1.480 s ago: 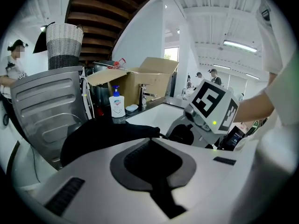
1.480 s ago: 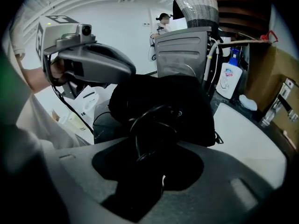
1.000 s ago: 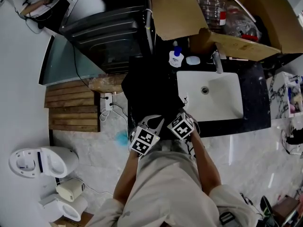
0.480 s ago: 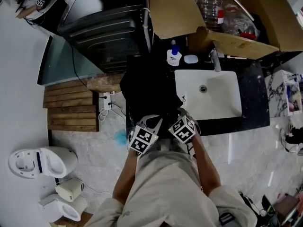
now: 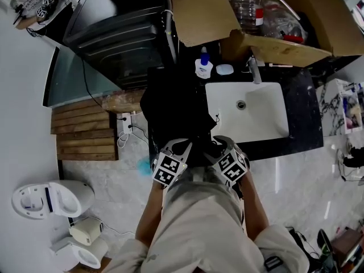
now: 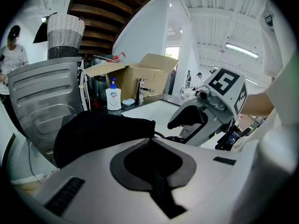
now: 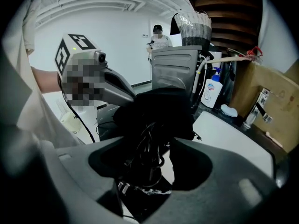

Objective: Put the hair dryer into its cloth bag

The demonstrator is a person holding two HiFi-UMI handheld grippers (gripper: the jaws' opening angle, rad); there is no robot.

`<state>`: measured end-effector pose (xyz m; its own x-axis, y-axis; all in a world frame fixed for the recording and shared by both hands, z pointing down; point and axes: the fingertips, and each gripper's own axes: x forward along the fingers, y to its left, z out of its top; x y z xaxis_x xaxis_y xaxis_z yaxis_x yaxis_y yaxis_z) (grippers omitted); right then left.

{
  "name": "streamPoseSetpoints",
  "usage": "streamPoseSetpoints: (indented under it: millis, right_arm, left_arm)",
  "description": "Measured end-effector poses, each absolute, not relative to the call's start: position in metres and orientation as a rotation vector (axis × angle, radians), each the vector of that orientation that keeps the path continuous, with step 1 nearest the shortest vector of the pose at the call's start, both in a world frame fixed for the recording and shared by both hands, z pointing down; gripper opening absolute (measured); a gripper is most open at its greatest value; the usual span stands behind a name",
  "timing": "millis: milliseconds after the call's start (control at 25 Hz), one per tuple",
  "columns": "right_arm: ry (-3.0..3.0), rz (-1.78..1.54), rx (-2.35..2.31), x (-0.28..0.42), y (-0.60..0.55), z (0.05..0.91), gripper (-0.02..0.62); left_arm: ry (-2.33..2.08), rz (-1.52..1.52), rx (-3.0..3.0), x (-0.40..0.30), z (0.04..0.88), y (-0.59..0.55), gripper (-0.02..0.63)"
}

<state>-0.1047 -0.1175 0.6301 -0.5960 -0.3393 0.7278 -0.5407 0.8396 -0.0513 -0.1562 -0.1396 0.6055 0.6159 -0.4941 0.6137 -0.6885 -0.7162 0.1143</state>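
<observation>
The black cloth bag [image 5: 173, 110] lies bunched on the dark counter, left of the sink. My left gripper [image 5: 181, 150] is shut on the bag's near rim [image 6: 140, 124] and holds it up. The hair dryer's black body is hidden in the bag. Only its coiled cord [image 7: 147, 153] shows, hanging out of the bag's mouth. My right gripper [image 5: 219, 151] stands open just in front of the bag [image 7: 159, 111]. Its jaws have just been opening. The cord sits loosely between them, and the pads do not press on it. In the left gripper view the right gripper [image 6: 187, 122] hangs beside the bag [image 6: 98, 129].
A white sink [image 5: 227, 121] with a tap [image 5: 253, 70] lies to the bag's right. Behind the bag stand a soap bottle [image 5: 203, 67] and an open cardboard box [image 5: 205, 10]. A dark appliance [image 5: 119, 38] is at the left. A person [image 7: 159, 38] stands far back.
My right gripper has drawn back from the bag toward my body and a little to the right, with its jaws spreading. The left gripper and the bag stay put.
</observation>
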Motion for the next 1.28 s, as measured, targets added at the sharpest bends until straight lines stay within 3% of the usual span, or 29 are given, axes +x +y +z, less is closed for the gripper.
streamPoseSetpoints:
  millis: [800, 1000, 1280]
  right_arm:
    - [-2.185, 0.377, 0.508, -0.083, -0.079, 0.661, 0.267]
    - [-2.132, 0.349, 0.461, -0.083, -0.074, 0.678, 0.311]
    - [-2.162, 0.386, 0.500, -0.082, -0.078, 0.676, 0.304]
  left_arm:
    - [-0.924, 0.824, 2.524, -0.151, 0.604, -0.141, 0.009]
    - [-0.917, 0.823, 2.526, -0.150, 0.605, -0.141, 0.009]
    - [-0.902, 0.820, 2.531, -0.148, 0.606, -0.141, 0.009]
